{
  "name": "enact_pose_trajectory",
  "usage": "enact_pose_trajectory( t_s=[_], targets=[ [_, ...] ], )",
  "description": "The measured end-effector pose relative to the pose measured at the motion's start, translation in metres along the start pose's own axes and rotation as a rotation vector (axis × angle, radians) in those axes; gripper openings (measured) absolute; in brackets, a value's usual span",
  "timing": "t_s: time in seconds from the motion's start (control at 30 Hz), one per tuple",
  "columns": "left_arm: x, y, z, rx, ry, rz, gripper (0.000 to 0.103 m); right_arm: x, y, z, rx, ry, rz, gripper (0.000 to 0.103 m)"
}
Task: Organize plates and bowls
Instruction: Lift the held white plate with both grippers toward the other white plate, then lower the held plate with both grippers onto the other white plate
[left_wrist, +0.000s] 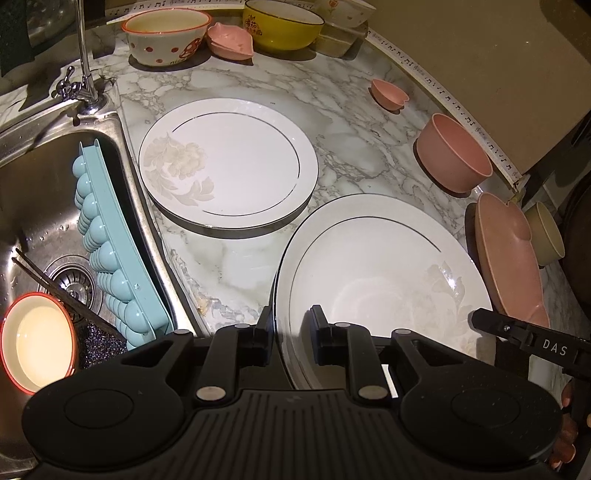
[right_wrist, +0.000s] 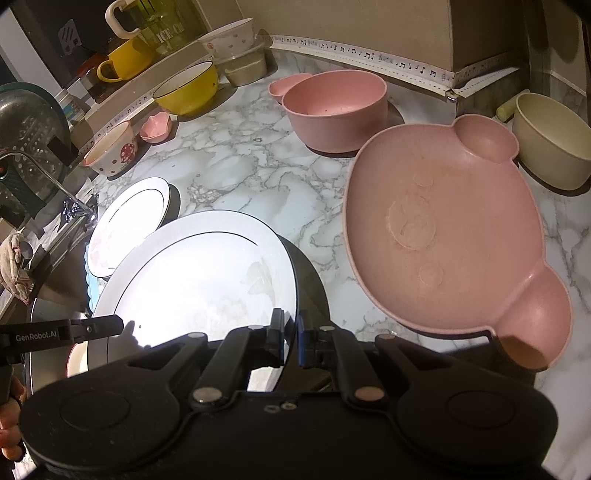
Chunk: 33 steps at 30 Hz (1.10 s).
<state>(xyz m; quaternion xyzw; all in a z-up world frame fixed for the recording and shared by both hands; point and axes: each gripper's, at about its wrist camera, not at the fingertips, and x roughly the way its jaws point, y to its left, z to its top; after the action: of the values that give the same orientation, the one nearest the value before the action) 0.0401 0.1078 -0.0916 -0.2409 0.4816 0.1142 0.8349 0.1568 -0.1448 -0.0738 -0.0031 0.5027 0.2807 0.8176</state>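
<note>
A large white plate (left_wrist: 384, 273) with a floral print is held above the marble counter. My left gripper (left_wrist: 290, 325) is shut on its left rim. My right gripper (right_wrist: 291, 332) is shut on its right rim, and the plate also shows in the right wrist view (right_wrist: 199, 280). A second white plate (left_wrist: 229, 162) lies flat on the counter beside the sink; it also shows in the right wrist view (right_wrist: 129, 221). A pink pig-shaped dish (right_wrist: 443, 236) lies to the right. A pink bowl (right_wrist: 336, 107) stands behind it.
The steel sink (left_wrist: 44, 206) at left holds a blue tray (left_wrist: 110, 251) and a red-rimmed bowl (left_wrist: 37, 343). A mushroom bowl (left_wrist: 166, 35), a yellow bowl (left_wrist: 280, 24), small pink dishes (left_wrist: 389, 94) and a cream bowl (right_wrist: 550, 140) line the counter's back.
</note>
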Motion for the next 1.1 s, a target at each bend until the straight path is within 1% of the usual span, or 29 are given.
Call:
enact_pose_trajectory(
  t_s=[0.27,0.4,0.43,0.47,0.7,0.73,0.8,0.87,0.93,1.03,1.1],
  targets=[
    [0.002,0.000,0.000,0.004,0.002,0.001,0.019,0.003,-0.003,0.000,0.038,0.013,0.000,0.006],
    [0.005,0.000,0.000,0.012,0.014,0.004,0.019,0.002,-0.001,-0.001,0.041,0.011,0.001,0.012],
    [0.005,0.000,-0.001,0.020,0.013,0.011,0.019,0.002,0.000,-0.001,0.036,0.008,-0.003,0.016],
    [0.006,-0.001,-0.002,0.030,0.011,0.013,0.019,0.002,0.001,-0.001,0.028,0.002,-0.014,0.017],
    [0.001,-0.004,-0.004,0.093,-0.004,0.029,0.019,-0.006,0.003,-0.002,-0.003,-0.029,-0.056,0.021],
    [-0.001,-0.003,-0.004,0.094,-0.005,0.028,0.019,-0.007,0.002,-0.002,-0.001,-0.032,-0.057,0.022],
    [-0.006,-0.001,-0.004,0.104,-0.017,0.034,0.019,-0.011,0.002,-0.001,-0.002,-0.043,-0.062,0.029],
    [-0.014,0.000,-0.002,0.123,-0.036,0.037,0.019,-0.017,0.004,0.001,-0.013,-0.060,-0.064,0.032],
    [-0.021,0.001,0.002,0.132,-0.053,0.042,0.019,-0.024,0.009,0.005,-0.043,-0.082,-0.070,0.034],
    [-0.029,0.001,0.013,0.145,-0.088,0.058,0.019,-0.033,0.021,0.018,-0.109,-0.115,-0.074,0.041],
    [-0.032,0.001,0.022,0.150,-0.105,0.068,0.019,-0.035,0.030,0.027,-0.150,-0.133,-0.076,0.050]
  ],
)
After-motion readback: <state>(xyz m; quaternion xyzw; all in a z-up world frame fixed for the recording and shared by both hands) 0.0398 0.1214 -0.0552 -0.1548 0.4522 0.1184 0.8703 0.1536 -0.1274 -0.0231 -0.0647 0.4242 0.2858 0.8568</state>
